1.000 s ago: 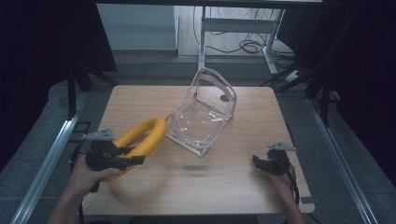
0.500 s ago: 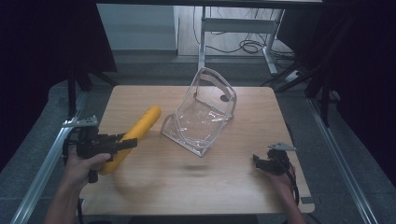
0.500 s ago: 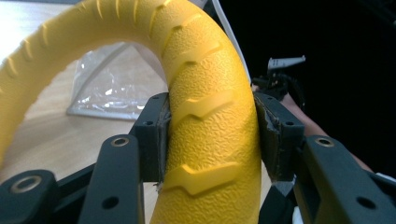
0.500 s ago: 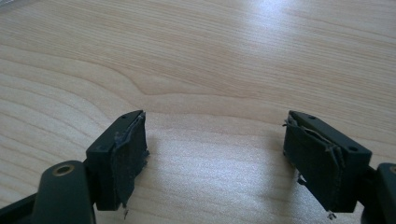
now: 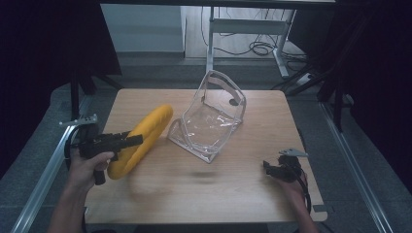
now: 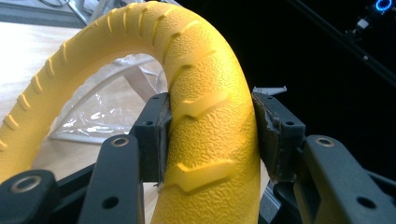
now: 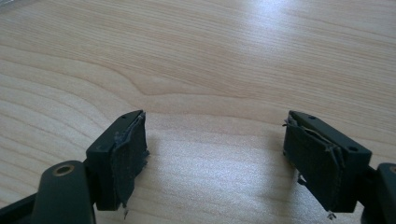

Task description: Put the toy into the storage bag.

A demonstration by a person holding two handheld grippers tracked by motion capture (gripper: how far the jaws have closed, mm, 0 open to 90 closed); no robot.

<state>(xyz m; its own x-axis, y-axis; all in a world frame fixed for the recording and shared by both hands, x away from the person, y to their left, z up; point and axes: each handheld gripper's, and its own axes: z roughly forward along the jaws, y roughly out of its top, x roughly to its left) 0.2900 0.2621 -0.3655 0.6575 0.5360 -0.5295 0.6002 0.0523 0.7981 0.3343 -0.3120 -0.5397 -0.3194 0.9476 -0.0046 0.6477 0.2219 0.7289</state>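
The yellow textured ring [image 6: 205,135] is held raised above the left of the wooden table [image 5: 218,194], beside the clear plastic pouch [image 5: 209,121]. It could be knocked into the pouch if swung carelessly. It is clamped by the left gripper [image 6: 210,135]. The right gripper [image 7: 215,154] is spread wide, with nothing held.

Left gripper [image 5: 131,141] clamped (right gripper [image 7: 217,158] agape)

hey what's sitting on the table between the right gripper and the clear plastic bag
Nothing: in the high view only bare wooden table runs from the right gripper to the clear bag.
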